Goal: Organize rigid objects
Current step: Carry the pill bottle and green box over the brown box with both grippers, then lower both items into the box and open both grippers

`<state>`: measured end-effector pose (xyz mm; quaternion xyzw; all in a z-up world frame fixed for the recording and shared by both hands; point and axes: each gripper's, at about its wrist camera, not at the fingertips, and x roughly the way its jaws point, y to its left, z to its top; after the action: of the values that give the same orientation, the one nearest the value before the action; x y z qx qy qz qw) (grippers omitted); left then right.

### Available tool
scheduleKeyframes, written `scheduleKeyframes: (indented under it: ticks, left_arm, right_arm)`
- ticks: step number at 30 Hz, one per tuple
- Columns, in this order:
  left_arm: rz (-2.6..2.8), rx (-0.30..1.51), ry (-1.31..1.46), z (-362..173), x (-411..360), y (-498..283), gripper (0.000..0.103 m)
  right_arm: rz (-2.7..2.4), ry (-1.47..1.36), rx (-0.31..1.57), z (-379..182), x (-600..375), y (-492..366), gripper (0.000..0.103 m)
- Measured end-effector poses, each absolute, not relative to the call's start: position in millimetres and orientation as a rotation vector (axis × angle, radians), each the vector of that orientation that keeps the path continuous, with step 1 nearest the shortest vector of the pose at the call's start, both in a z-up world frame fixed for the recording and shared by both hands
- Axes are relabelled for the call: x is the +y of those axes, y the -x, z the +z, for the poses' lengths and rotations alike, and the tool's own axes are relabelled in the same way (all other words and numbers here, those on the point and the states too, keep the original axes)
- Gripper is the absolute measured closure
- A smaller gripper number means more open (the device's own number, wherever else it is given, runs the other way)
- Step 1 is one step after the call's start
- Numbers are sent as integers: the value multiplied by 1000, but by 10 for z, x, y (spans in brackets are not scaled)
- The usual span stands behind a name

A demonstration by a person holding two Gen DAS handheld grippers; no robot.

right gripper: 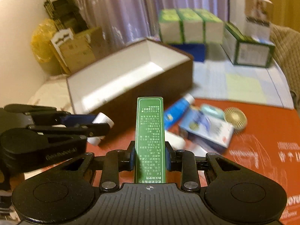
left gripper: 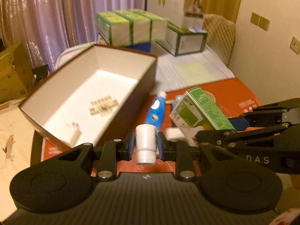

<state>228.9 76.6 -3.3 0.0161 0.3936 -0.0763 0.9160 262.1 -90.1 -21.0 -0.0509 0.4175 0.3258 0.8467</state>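
My left gripper (left gripper: 145,146) is shut on a small white bottle (left gripper: 145,142), held above the orange mat just in front of the brown open box (left gripper: 131,101). Inside that white-lined box lie a pale clip-like part (left gripper: 102,106) and a white plastic piece (left gripper: 74,132). My right gripper (right gripper: 150,156) is shut on a long green carton (right gripper: 150,136) that stands upright between its pads. The same carton (left gripper: 204,110) shows at the right of the left wrist view, and the left gripper with the bottle (right gripper: 102,121) shows at the left of the right wrist view.
On the orange mat (right gripper: 262,131) lie a blue tube (left gripper: 156,110), a light blue carton (right gripper: 208,129), a teal case (right gripper: 212,110) and a round gold disc (right gripper: 235,118). Green-and-white boxes (left gripper: 129,26) stand behind. Papers (left gripper: 191,71), a quilted chair (left gripper: 219,31) and cardboard boxes (right gripper: 78,50) surround.
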Motion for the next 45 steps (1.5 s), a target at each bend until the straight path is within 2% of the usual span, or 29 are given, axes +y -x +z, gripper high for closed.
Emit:
scheduleKeyframes:
  ticks: [7,15,29,45]
  left_arm:
    - [-118,756,-46,179,1334,-2577,81]
    - [-89,762,-77,169,1939,-3021,81]
    - [-102,900,-115,-380,2504,-3705,81]
    - [-120,1004,-122,-703,2690,-3886,81]
  right_arm:
    - [736,53,836,22,-255,-2844,76]
    - [743,24,818,116,551,-3152,76]
    - [651,110,958,-489,1227,-3668,76]
    - [611,147,1071,-902,1398,-3836,76]
